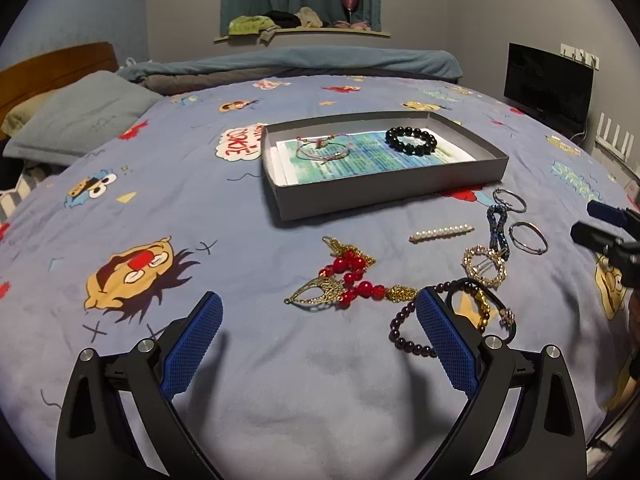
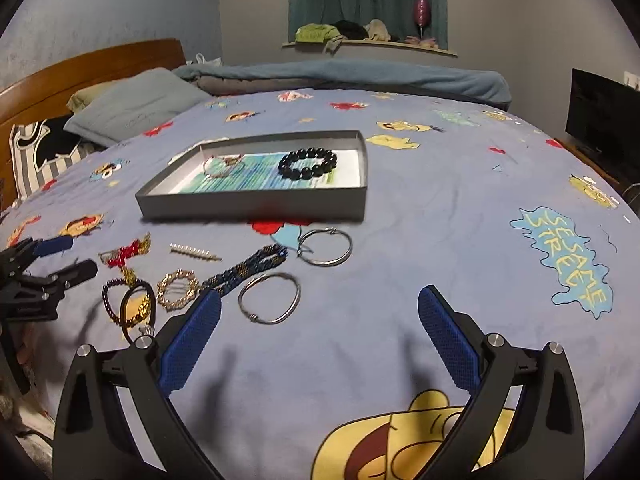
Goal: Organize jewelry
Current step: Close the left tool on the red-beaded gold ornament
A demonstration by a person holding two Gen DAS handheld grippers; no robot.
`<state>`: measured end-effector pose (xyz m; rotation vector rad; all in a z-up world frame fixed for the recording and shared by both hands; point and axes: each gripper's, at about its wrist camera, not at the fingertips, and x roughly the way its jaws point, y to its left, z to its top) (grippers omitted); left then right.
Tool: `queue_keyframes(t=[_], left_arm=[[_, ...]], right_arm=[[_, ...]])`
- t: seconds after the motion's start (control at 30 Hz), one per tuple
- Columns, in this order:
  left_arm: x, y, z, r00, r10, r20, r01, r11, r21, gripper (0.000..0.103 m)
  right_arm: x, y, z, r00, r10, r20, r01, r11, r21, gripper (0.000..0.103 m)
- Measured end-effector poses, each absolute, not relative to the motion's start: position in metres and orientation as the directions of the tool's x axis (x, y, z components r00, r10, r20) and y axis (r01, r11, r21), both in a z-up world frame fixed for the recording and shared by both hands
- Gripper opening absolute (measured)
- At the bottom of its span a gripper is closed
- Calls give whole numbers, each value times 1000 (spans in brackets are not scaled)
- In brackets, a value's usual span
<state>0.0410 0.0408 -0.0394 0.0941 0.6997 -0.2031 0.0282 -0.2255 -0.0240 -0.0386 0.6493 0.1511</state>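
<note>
A grey box (image 1: 376,196) (image 2: 248,202) lies on the bed, holding a black bead bracelet (image 1: 411,141) (image 2: 307,163) and a thin pink cord bracelet (image 1: 324,149) (image 2: 223,165). Loose jewelry lies in front of it: a red-and-gold necklace (image 1: 346,276) (image 2: 126,254), a pearl clip (image 1: 440,233) (image 2: 194,251), a gold round clip (image 1: 485,266) (image 2: 177,289), a blue beaded band (image 1: 497,232) (image 2: 244,270), two silver hoops (image 1: 528,237) (image 2: 270,298), (image 2: 325,246) and a dark bead bracelet (image 1: 404,328) (image 2: 110,300). My left gripper (image 1: 318,334) is open and empty just before the necklace. My right gripper (image 2: 320,330) is open and empty near the hoops.
The blue cartoon bedspread (image 1: 200,200) (image 2: 460,220) covers the bed. Pillows (image 1: 80,116) and a wooden headboard (image 2: 80,68) lie at the left, a folded blanket (image 1: 300,62) at the back. A black screen (image 1: 548,84) stands at the right. A window ledge holds clothes (image 2: 340,32).
</note>
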Motion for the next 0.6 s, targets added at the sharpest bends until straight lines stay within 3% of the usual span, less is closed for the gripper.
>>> queue_keyframes(t=[0.2, 0.27, 0.43, 0.6], left_arm=[[43, 44, -38, 756, -163, -634, 209, 978, -1, 90], [45, 45, -37, 754, -181, -632, 220, 975, -16, 74], [52, 48, -41, 728, -205, -655, 230, 972, -49, 49], [52, 51, -47, 685, -247, -685, 229, 966, -119, 32]], right_arm=[[30, -214, -31, 763, 139, -632, -173, 985, 8, 97], [32, -213, -32, 760, 135, -636, -170, 985, 6, 97], [36, -214, -37, 749, 133, -649, -163, 987, 14, 97], [37, -216, -39, 747, 127, -653, -157, 987, 12, 97]])
